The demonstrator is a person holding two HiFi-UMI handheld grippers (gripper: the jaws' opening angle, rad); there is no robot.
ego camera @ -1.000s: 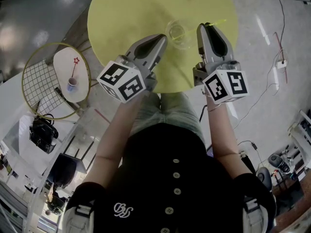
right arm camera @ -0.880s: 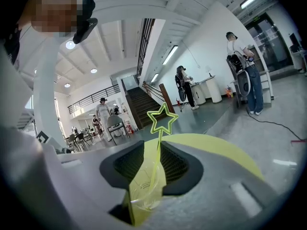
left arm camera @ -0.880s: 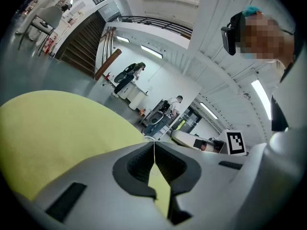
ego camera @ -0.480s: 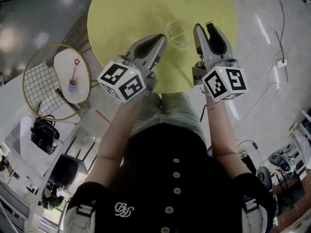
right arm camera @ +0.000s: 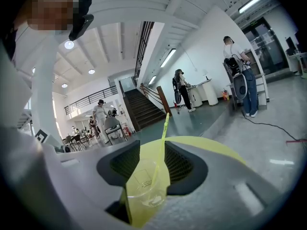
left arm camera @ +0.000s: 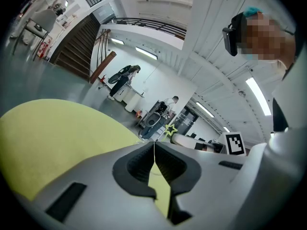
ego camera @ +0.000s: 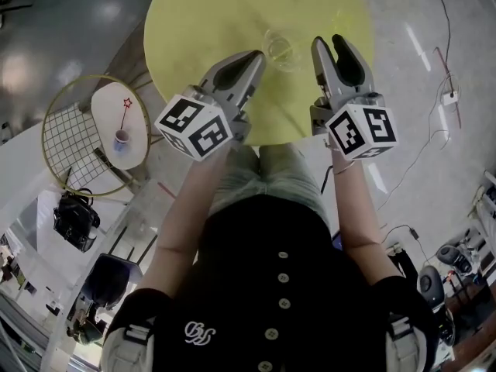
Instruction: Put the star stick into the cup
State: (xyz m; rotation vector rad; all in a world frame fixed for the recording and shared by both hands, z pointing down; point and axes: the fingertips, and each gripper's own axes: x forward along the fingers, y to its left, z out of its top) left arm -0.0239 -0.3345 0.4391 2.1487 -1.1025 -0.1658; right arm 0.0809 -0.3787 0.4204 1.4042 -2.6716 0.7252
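Star stick [right arm camera: 162, 140] stands leaning in the cup [ego camera: 280, 49], long axis steeply upward. The right gripper [ego camera: 328, 43], just right of the cup, has just been opening its jaws; they now stand wide apart with the cup and stick in the gap, untouched. Left gripper [ego camera: 254, 59], just left of the cup over the yellow surface [ego camera: 217, 14], has jaws together and empty; judged next move is the right gripper backing straight off.
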